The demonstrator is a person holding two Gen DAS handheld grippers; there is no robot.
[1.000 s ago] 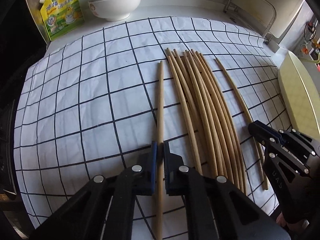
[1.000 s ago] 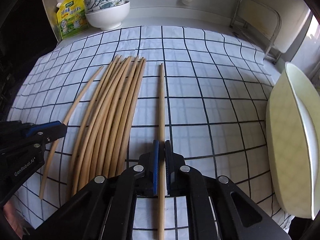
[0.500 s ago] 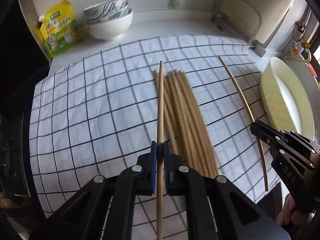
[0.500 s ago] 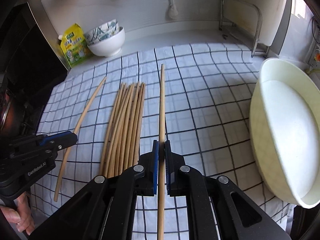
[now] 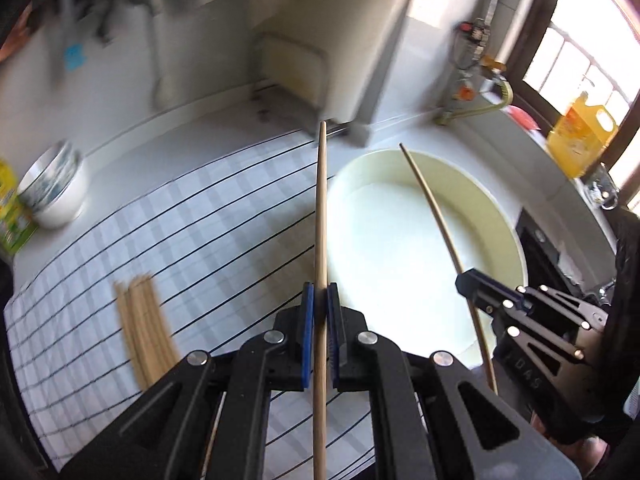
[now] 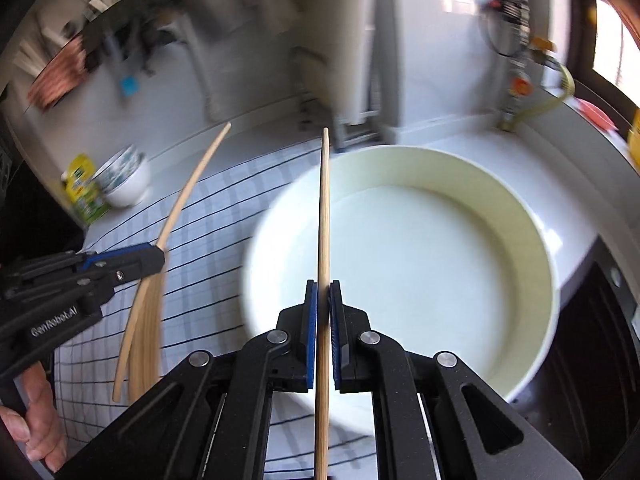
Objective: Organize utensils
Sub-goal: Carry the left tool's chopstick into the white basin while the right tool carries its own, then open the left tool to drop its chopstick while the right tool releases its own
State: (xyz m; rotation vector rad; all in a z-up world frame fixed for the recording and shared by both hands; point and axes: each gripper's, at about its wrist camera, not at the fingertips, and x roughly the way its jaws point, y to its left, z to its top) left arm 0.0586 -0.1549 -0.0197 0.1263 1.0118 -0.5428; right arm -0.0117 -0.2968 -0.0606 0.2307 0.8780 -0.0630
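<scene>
My left gripper (image 5: 320, 292) is shut on a wooden chopstick (image 5: 321, 208) that points forward over the edge of a pale round basin (image 5: 496, 208). To its right, my right gripper (image 5: 464, 282) is shut on a second, thinner-looking chopstick (image 5: 430, 200), raised above the basin. In the right wrist view that right gripper (image 6: 323, 294) clamps its chopstick (image 6: 324, 200) over the basin (image 6: 534, 236), while the left gripper (image 6: 158, 256) holds its own chopstick (image 6: 192, 184) above the checked cloth (image 6: 208, 240). A bundle of several chopsticks (image 5: 144, 332) lies on the cloth.
Stacked white bowls (image 5: 52, 196) and a green packet (image 5: 12, 216) stand at the counter's far left. A dish rack (image 5: 296, 68) leans on the back wall. A yellow oil bottle (image 5: 580, 136) sits by the window. A person's hand (image 6: 40, 424) grips the left tool.
Both grippers lifted their chopsticks off the cloth and swung right, so the basin now lies under them. The bundle stayed on the cloth and slid to the left of the views.
</scene>
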